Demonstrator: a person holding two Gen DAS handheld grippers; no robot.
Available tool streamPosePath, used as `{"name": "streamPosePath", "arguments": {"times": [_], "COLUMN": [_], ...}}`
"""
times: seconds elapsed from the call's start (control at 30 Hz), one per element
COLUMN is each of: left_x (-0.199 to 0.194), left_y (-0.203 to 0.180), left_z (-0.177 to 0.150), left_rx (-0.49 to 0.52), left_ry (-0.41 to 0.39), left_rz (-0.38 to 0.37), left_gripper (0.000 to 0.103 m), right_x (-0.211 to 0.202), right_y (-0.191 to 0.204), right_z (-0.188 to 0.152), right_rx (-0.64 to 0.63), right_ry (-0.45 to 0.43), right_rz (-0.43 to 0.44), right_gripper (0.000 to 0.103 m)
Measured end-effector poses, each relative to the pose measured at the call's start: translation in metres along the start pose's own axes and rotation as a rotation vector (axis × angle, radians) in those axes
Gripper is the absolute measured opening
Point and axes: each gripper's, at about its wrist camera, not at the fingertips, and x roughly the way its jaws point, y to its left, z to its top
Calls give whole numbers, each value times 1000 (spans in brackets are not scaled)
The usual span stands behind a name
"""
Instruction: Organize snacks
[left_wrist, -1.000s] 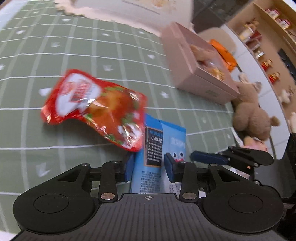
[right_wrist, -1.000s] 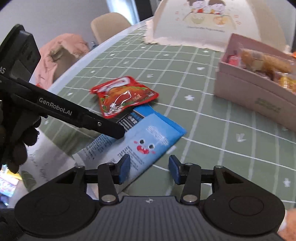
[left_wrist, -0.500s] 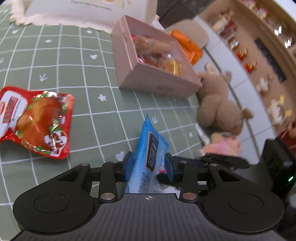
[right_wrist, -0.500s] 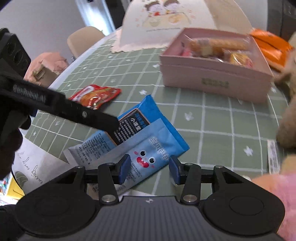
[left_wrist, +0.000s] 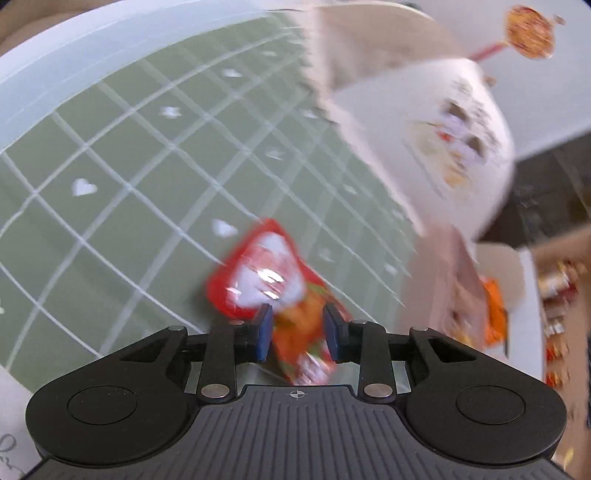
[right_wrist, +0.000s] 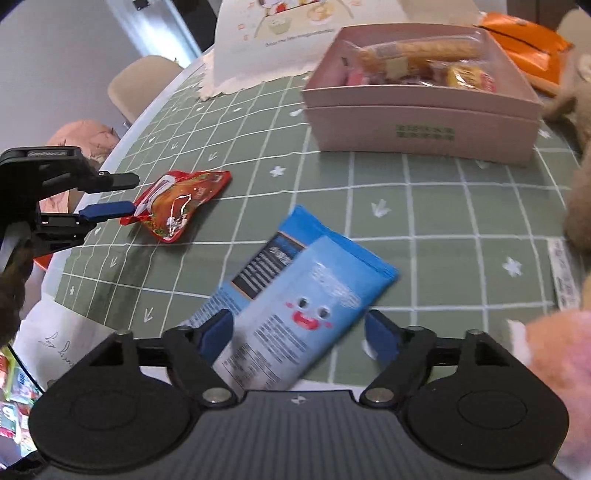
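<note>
— Left gripper (left_wrist: 297, 332)?
— Sat low in the blurred left wrist view, fingers (left_wrist: 264, 330) spread to either side of the red snack pouch (left_wrist: 271, 284), pads not pressed against it. In the right wrist view, showed at the left edge (right_wrist: 114, 195), one finger above the other, tips at the pouch's near corner (right_wrist: 177, 203). Could not tell whether actually touching.
— And the pouch itself?
— Lay flat on the green checked worktop (right_wrist: 424, 221), left of frame centre in the right wrist view, well apart from the pink box.
— Right gripper (right_wrist: 301, 332)?
— Bottom centre of its own view, fingers (right_wrist: 218, 330) spread wide. Straddled the two blue snack packets (right_wrist: 306, 291) without clamping them: gap visible on the right side, left pad just beside the packet edge.
— Position of the packets?
— Overlapped, the pale one with the cartoon face on top, the darker one with the black label beneath, both slanted from lower left toward right of centre. Near ends ran off the worktop edge toward the camera.
— Rest of the scene?
— Pink box (right_wrist: 424, 125) at upper right, open, filled with wrapped snacks. White printed card (right_wrist: 280, 40) upright behind it at top centre, orange bag (right_wrist: 524, 48) at the top right corner. Plush toy (right_wrist: 580, 206) along the right edge.
</note>
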Motion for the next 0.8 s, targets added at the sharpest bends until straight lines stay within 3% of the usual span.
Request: {"name": "streamPosePath", "arguments": {"times": [0.1, 0.17, 0.33, 0.43, 0.53, 0.6, 0.67, 0.73, 0.8], "left_x": [21, 35, 65, 71, 64, 53, 37, 21, 11], "left_y": [-7, -20, -77, -99, -104, -100, -94, -86, -79], "left_z": [13, 22, 8, -23, -54, -65, -64, -57, -45], "left_rx": [46, 132, 526, 823, 996, 1014, 961, 895, 843], "left_ry": [6, 9, 14, 55, 115, 130, 116, 76, 25], "left_rz": [19, 22, 94, 123, 113, 107, 65, 36, 62], "left_gripper": [33, 33, 34, 38, 40, 40, 40, 41, 40], "right_x": [7, 12, 23, 22, 17, 13, 9, 6, 1], "right_y": [12, 18, 35, 31, 18, 6, -5, -12, -12], "right_z": [5, 7, 7, 5, 4, 4, 4, 7, 9], "right_rx": [-1, 7, -73, -117, -120, -110, -93, -77, -72], "right_ry": [-2, -5, -4, -15, -21, -31, -45, -47, -57], "right_rz": [-35, -59, -114, -112, -114, -127, -138, -144, -135], "right_gripper": [88, 95, 101, 101, 101, 102, 102, 102, 97]}}
